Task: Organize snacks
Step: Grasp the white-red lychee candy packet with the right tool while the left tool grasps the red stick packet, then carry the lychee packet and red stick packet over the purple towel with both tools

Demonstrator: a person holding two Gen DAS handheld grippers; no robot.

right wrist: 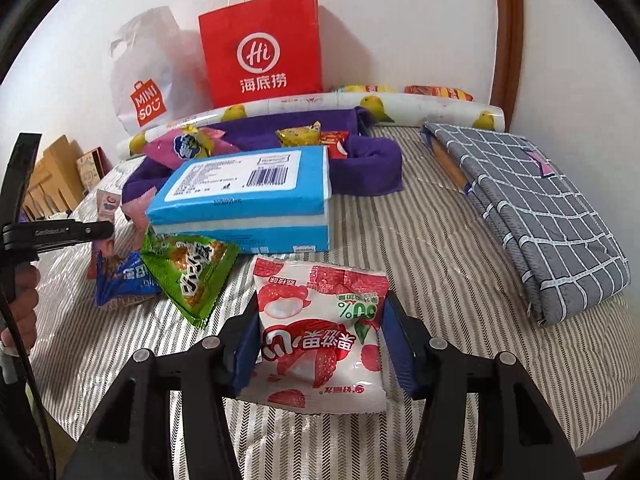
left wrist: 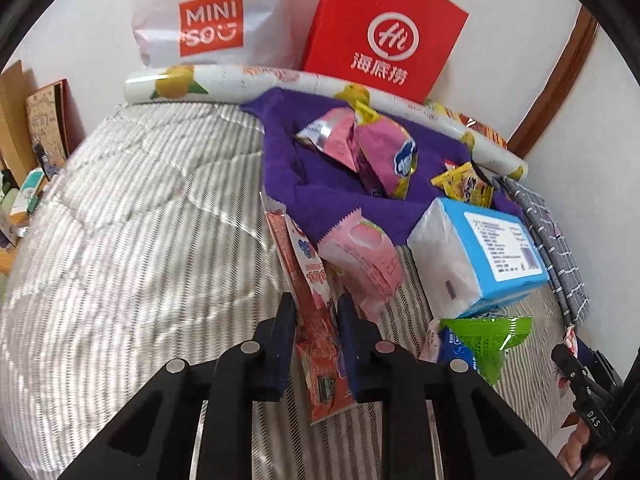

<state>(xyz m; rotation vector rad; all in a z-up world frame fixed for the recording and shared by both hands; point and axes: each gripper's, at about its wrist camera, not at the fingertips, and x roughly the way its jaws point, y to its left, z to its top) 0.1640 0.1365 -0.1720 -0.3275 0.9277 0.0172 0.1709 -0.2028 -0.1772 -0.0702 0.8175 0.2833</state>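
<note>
My left gripper [left wrist: 316, 312] is shut on a long red and pink snack stick packet [left wrist: 316, 320] above the striped bed cover. Ahead lie a round pink peach packet [left wrist: 360, 260] and a purple cloth [left wrist: 332, 188] holding pink snack bags [left wrist: 384, 152] and a yellow packet [left wrist: 464, 186]. My right gripper [right wrist: 320, 332] has its jaws on both sides of a white and red lychee jelly bag [right wrist: 320, 336] and grips it. A green snack bag [right wrist: 192, 272] and a blue packet [right wrist: 120, 284] lie to its left. The green bag also shows in the left wrist view [left wrist: 488, 332].
A blue tissue pack [right wrist: 248, 196] sits mid-bed. A red paper bag [right wrist: 260, 48], a white Miniso bag [right wrist: 148, 76] and a lemon-print roll [right wrist: 320, 106] line the wall. A folded grey checked cloth [right wrist: 532, 208] lies right. Boxes [right wrist: 60, 172] stand far left.
</note>
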